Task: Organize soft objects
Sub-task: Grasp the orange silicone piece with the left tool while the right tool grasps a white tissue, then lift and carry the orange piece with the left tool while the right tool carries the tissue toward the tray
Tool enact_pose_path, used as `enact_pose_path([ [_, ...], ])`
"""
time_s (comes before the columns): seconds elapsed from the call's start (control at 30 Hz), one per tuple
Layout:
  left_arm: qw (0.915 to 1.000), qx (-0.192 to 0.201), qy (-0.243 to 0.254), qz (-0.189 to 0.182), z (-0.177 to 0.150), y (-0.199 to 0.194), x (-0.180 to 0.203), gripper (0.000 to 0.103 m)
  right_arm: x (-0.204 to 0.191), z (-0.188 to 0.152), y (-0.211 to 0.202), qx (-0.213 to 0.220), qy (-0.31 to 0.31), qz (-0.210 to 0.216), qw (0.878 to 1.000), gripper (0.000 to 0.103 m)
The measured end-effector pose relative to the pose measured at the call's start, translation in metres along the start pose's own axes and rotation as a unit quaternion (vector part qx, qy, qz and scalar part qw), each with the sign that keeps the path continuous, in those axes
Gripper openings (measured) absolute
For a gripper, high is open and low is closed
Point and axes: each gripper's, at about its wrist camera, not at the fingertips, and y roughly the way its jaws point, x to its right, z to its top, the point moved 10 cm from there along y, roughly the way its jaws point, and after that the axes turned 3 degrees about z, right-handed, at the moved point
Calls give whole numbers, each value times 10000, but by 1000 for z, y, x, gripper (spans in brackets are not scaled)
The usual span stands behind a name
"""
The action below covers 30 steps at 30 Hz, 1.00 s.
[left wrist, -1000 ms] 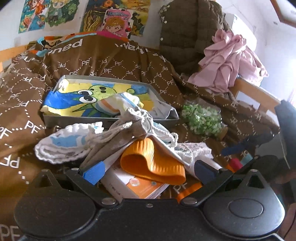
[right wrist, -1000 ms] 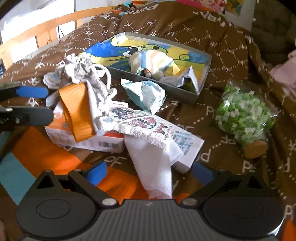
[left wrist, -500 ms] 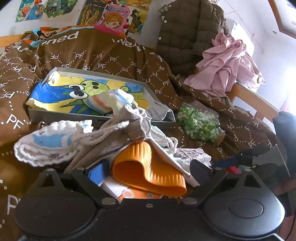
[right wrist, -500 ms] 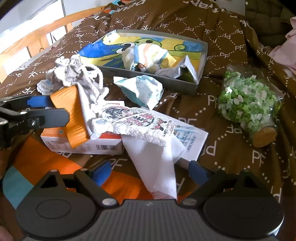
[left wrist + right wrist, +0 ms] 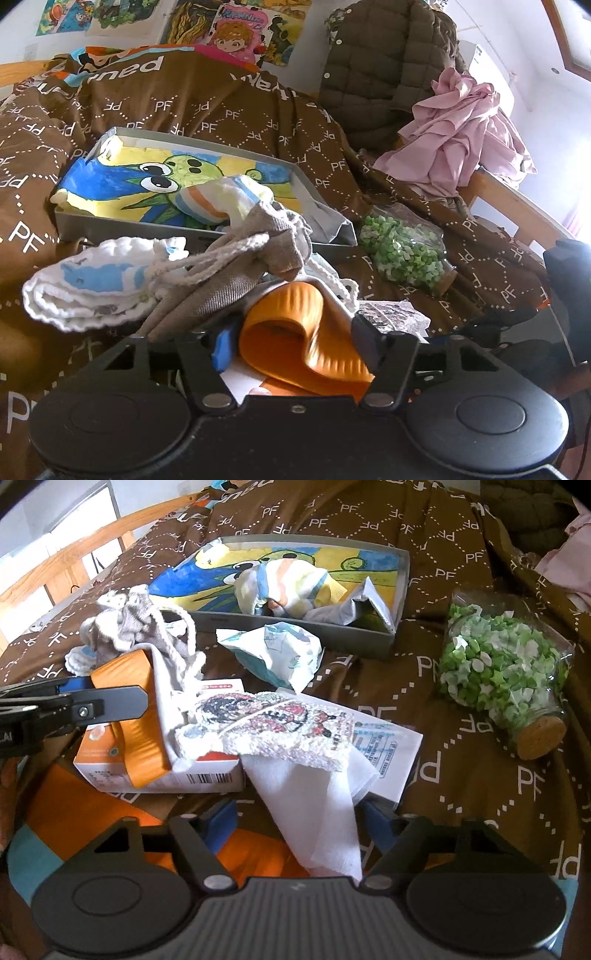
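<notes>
A pile of soft things lies on a brown bedspread. My left gripper (image 5: 293,345) is closing, with a folded orange ribbed pad (image 5: 295,332) between its jaws; a thin gap still shows beside the left pad. It enters the right wrist view (image 5: 107,692) from the left, flanking that orange pad (image 5: 144,716). A grey drawstring bag (image 5: 229,280) drapes over the pad. My right gripper (image 5: 297,821) is also closing, and a white cloth (image 5: 314,797) hangs between its jaws without touching the pads. A textured printed cloth (image 5: 280,727) lies on top of the white cloth.
A grey tray (image 5: 110,229) behind the pile holds a cartoon cloth and a striped sock (image 5: 221,199). Nearby are a white-and-blue cloth (image 5: 92,280), a tissue pack (image 5: 277,653), two cartons (image 5: 155,775) and a corked jar of green stars (image 5: 498,668). A pink garment (image 5: 461,136) hangs on the bed rail.
Both pairs of jaws have narrowed. My left gripper has pushed forward, so the orange pad now sits between its fingers. The white cloth lies deeper between the right fingers.
</notes>
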Motion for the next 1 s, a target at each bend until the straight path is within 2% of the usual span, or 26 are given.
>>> enact_pose_path([
  [0.23,9998,-104,174,-50,-4,0,8,44,-2,0,0,-14,39,33,10000,51],
  [0.53,9986,-330,375,-171,-14,1,26,39,-2,-2,-2,-59,24,-6,10000,23],
  [0.7,9983,-453,344,-125,-17,-2,30,31,-1,-6,-2,-141,-6,-37,9999,14],
  [0.87,9978,-616,219,-72,-18,-10,32,25,1,-9,-8,-158,310,189,9992,11],
  [1.0,9976,-688,74,45,-19,-22,32,21,3,-5,-21,63,628,452,9970,9],
])
